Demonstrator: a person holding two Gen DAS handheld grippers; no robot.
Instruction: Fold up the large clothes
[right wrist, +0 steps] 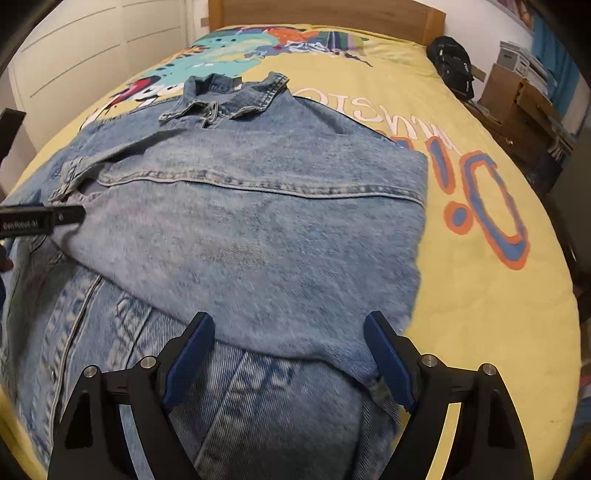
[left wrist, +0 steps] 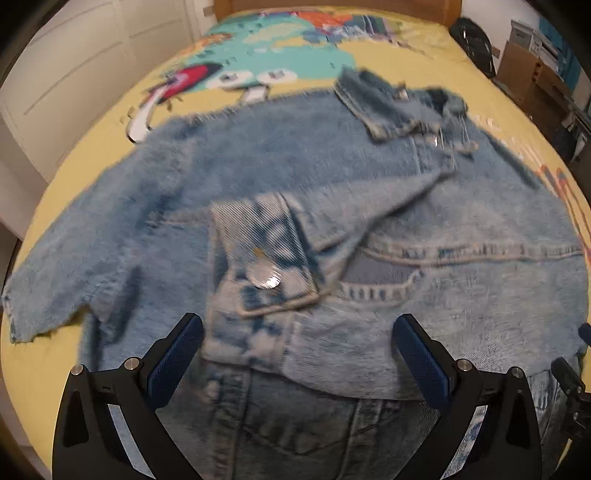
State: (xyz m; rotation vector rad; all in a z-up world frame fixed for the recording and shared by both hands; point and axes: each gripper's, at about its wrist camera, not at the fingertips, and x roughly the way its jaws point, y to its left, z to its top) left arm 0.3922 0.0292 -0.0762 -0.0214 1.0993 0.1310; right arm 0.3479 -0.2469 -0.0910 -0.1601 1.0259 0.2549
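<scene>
Denim jacket (right wrist: 236, 229) lies on the bed (right wrist: 480, 295) with sleeves folded in (both claws released, grasping nothing); next probably gripping the hem.

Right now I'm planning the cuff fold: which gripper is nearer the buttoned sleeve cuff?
Left. The left gripper hovers right over the cuff; the right gripper is over the hem, farther away.

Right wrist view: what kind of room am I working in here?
Most likely a bedroom. The denim jacket lies on a bed with a yellow cartoon-print cover and a wooden headboard; white cupboard doors stand to the left, stacked boxes to the right.
</scene>
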